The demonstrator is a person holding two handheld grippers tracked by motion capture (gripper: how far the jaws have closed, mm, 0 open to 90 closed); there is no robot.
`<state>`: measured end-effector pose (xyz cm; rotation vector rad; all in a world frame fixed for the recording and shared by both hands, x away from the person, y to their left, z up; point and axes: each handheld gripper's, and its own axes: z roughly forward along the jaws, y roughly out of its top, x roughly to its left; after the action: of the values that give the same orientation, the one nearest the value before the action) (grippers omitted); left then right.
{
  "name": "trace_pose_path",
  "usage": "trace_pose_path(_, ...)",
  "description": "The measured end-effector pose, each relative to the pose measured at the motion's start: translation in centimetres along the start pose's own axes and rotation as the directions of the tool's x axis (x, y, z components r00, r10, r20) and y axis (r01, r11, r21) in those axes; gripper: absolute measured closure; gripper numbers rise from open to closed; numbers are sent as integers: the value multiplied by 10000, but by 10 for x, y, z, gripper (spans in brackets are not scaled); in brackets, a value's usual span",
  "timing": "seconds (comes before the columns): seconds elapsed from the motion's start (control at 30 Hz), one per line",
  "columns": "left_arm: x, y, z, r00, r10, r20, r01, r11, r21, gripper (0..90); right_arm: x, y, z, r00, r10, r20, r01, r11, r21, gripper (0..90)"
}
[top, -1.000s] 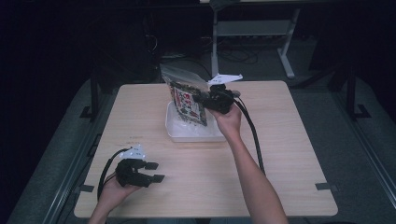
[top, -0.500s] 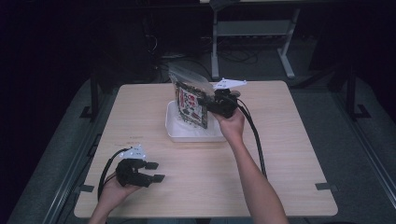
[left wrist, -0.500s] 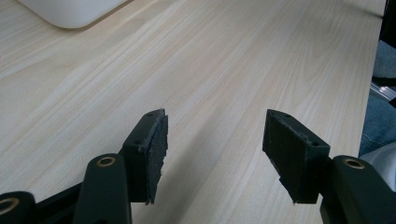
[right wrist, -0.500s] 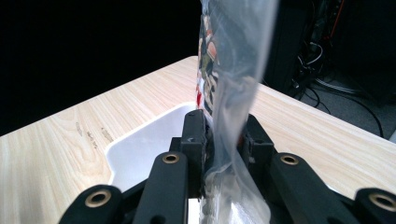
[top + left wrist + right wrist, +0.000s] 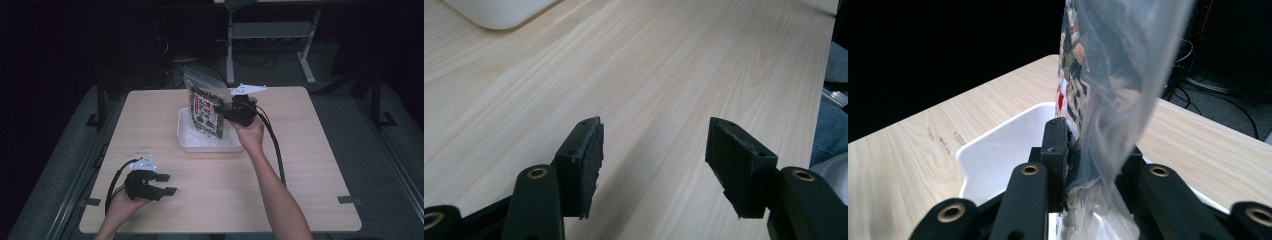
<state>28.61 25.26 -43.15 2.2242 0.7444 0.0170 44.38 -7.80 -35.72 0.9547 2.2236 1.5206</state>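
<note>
**Bag held upright over the tray, other hand idle at the near corner**

From where I stand, the right hand-held gripper (image 5: 231, 111) is up over the middle of the bench (image 5: 310, 150), its jaws pressed together on a clear plastic bag (image 5: 206, 107) with a printed packet inside. The bag stands nearly upright, its open top rising above the gripper and its bottom end hanging down into the white tray (image 5: 187, 142). The gripper bites the bag from the side nearer the person's right, about halfway up, so most of the printed face sits to the left of the jaws in the high view. In the right gripper view the bag (image 5: 1108, 90) rises straight out from between the two black jaws of the right hand-held gripper (image 5: 1083, 165), with the tray (image 5: 998, 155) directly beneath and beyond them. Whether the bag's bottom touches the tray floor, I cannot tell.

The left hand-held gripper (image 5: 160, 184) sits low at the near left corner of the bench, well apart from the tray and bag, held in the person's left hand (image 5: 122, 202). Its jaws are spread wide with nothing between them; the left gripper view shows bare wood grain of the bench (image 5: 674, 65) in the gap of the left hand-held gripper (image 5: 654, 150), and a corner of the tray (image 5: 499, 12) far off at the top.
</note>
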Motion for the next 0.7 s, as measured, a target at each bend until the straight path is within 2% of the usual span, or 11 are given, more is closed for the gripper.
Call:
trace_pose_path(0.03, 0, 0, 0, 10000, 18, 0, -18, 10000, -3, 390, 0, 0, 0, 10000, 7, 34, -7, 10000, 10, 716)
trace_pose_path(0.07, 0, 0, 0, 10000, 7, -12, -7, 10000, -17, 389, -3, 0, -1, 9999, 68, 159, -69, 10000, 57, 618)
trace_pose_path(0.1, 0, 0, 0, 10000, -2, -14, 2, 10000, -34, 388, -4, 0, -2, 9998, 158, 118, -159, 9999, 53, 577)
trace_pose_path(0.2, 1, -1, -1, 10000, -68, -20, 68, 10000, -55, 383, -6, 0, -3, 9993, 378, 29, -379, 9992, 111, 524)
trace_pose_path(0.23, 2, -1, -1, 10000, -71, -27, 71, 10000, -50, 382, -8, -1, -5, 9991, 426, -57, -424, 9989, 185, 474)
trace_pose_path(0.4, 1, 0, -2, 10000, -38, -40, 37, 10000, -81, 375, -9, -1, -12, 9977, 608, -284, -599, 9977, 301, 419)
trace_pose_path(0.7, 2, 0, -1, 9999, -88, -56, 88, 10000, -25, 367, -9, -2, -25, 9952, 718, -665, -685, 9964, 498, 374)
